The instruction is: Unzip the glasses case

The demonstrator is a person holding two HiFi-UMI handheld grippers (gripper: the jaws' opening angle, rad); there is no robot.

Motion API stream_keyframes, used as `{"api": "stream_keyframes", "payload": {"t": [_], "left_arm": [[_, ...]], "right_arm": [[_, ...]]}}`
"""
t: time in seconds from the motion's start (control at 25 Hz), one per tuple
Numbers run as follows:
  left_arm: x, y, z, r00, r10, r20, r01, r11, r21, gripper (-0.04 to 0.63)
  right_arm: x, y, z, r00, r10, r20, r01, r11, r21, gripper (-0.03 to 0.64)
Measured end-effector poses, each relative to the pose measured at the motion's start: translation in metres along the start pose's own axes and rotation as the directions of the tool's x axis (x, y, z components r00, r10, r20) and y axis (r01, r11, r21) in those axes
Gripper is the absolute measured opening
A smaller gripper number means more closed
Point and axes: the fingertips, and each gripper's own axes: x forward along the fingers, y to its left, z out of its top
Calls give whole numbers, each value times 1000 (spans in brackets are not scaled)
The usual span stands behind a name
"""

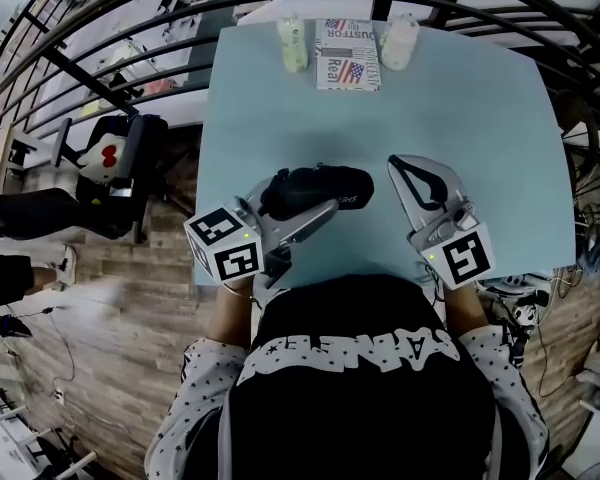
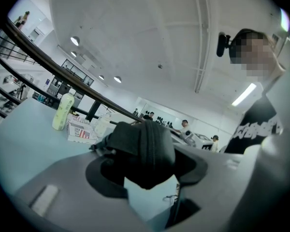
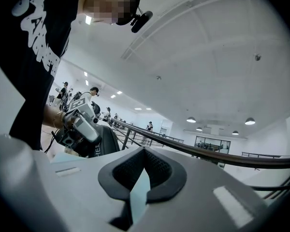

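Note:
The black zip-up glasses case (image 1: 325, 186) lies on the light blue table (image 1: 480, 118), close to the near edge. My left gripper (image 1: 288, 206) is shut on the case's left end. In the left gripper view the case (image 2: 145, 149) bulges out between the dark pads of that gripper (image 2: 147, 172). To the right of the case, and apart from it, my right gripper (image 1: 402, 168) stays shut with nothing in it. In the right gripper view its pads (image 3: 120, 172) meet at the tips, and the case (image 3: 97, 143) shows off to the left.
At the table's far edge a printed box (image 1: 347, 68) lies between a pale green bottle (image 1: 293, 43) and a white bottle (image 1: 398, 41). A black railing (image 1: 130, 8) curves behind the table. A dark chair (image 1: 115, 173) stands on the wood floor to the left.

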Motion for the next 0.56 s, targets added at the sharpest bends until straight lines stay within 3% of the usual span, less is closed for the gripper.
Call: {"api": "stream_keyframes", "payload": {"t": [0.56], "left_arm": [[1,6,-6,999,38,-26,-37,999,32,0]], "right_arm": [[0,1,-3,1000,9,-9,-9,1000,10,5]]}}
